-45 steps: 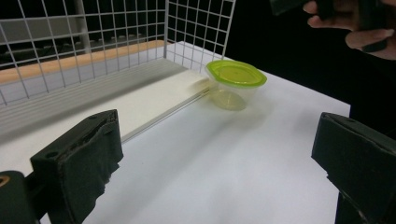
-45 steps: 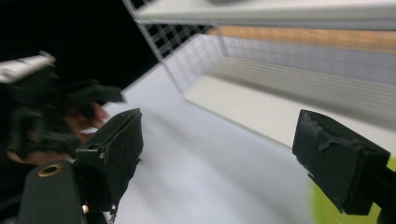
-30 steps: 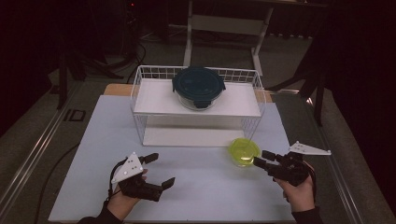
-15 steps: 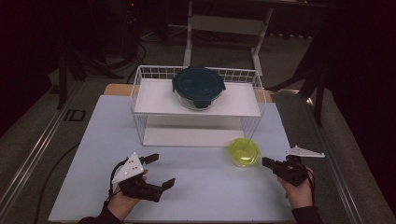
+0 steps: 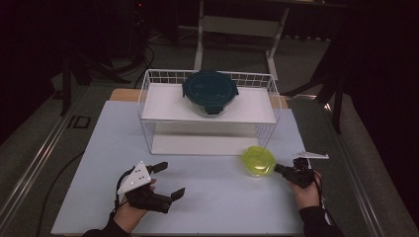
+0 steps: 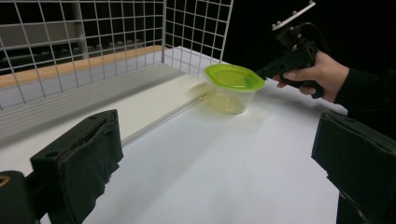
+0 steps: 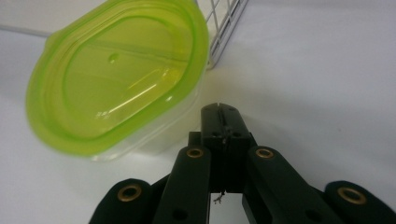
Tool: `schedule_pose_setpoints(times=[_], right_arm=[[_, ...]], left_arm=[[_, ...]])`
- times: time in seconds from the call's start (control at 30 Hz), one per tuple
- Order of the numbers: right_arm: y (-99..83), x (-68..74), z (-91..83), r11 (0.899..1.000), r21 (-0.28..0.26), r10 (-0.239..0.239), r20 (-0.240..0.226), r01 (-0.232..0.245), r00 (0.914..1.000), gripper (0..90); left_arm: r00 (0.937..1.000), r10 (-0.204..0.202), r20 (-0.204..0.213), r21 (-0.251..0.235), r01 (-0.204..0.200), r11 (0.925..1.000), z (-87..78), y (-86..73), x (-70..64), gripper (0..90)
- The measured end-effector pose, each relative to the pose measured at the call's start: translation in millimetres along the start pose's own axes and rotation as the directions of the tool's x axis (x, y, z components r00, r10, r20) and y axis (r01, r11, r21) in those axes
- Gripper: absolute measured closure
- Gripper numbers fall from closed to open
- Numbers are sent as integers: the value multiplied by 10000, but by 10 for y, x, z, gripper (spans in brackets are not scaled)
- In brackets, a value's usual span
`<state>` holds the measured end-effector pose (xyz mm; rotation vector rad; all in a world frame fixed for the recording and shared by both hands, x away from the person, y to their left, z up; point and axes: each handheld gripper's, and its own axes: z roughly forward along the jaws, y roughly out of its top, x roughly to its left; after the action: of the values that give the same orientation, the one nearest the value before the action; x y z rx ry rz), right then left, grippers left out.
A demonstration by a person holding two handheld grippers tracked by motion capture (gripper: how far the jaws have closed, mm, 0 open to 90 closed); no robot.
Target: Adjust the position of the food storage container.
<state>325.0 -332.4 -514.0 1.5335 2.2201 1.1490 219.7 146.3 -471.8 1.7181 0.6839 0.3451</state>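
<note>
Container: we see a small clear plastic tub with a lime-green lid [image 5: 258, 161] standing on the white table top [image 5: 217, 197], just beside the front right corner of the wire rack [image 5: 148, 128]. The lid is on and the tub sits upright.
Right gripper: our right gripper [image 5: 282, 169] lies low over the table, its tips just beside the tub's right side. In the right gripper view its two black jaws are pressed together with nothing between them [image 7: 219, 114], and they stop next to the tub's wall; we cannot tell whether they touch it.
Left gripper: our left gripper [image 5: 169, 180] rests near the front left of the table, well apart from the tub. Its jaws stand spread wide and hold nothing, as the left gripper view shows with one black pad at each side [image 6: 219, 186].
Rack: the white wire rack has an upper shelf and a lower board.
Upper shelf: a round glass container with a dark teal clip lid [image 5: 210, 92] sits near its middle.
Right hand: in the left gripper view the right hand [image 6: 315, 74] grips the handle behind the tub.
</note>
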Motion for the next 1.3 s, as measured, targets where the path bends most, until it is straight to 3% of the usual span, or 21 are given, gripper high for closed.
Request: schedule_pose_setpoints(times=[0.17,0.47,0.83,1.13,1.3], right_arm=[[17,3,95,9999,145,-2,-90,4,10000,900],[-8,47,120,9998,217,6,-390,2,9992,900],[-22,176,183,9986,372,-345,-777,375,9964,900],[57,73,215,9992,347,-162,-449,178,9989,900],[106,41,294,9994,347,-37,-557,57,9984,900]], left_arm=[[10000,21,-4,-12,-21,10000,-3,-3,0,14],[10000,22,3,13,-22,10000,0,0,-4,14],[10000,18,20,13,-18,10000,1,-3,-10,14],[10000,14,24,57,-14,10000,6,-13,-2,14],[10000,7,26,49,-7,10000,5,-21,-2,14]])
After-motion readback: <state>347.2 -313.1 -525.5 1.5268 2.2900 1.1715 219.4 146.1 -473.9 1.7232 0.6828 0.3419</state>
